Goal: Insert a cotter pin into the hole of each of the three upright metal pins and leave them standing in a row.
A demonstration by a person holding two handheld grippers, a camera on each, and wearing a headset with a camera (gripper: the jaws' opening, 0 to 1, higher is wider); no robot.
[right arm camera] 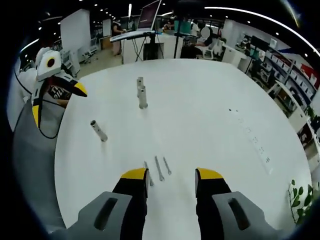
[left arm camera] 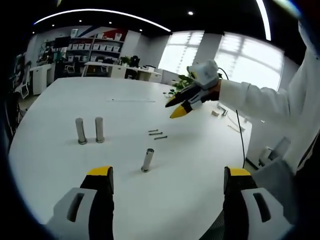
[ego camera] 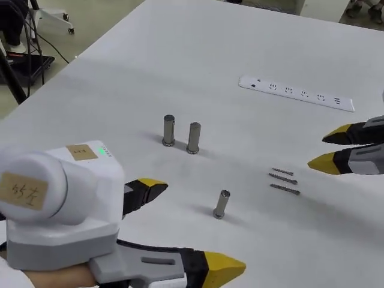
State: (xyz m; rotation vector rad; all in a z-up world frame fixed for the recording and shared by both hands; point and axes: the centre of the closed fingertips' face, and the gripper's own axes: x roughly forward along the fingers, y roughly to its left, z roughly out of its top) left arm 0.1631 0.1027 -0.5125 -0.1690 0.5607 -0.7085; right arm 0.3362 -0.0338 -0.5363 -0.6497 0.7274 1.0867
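Observation:
Three upright metal pins stand on the white table: two side by side and a third alone, nearer me and leaning slightly. Three cotter pins lie flat to their right. My left gripper is open at the lower left, with the lone pin ahead of its jaws and apart from them. My right gripper is open at the right edge, just beyond the cotter pins, which lie on the table before its fingertips. Nothing is held.
A white power strip lies at the far right of the table. Cables and a stand base sit on the floor off the table's left edge. Desks and shelves stand in the background.

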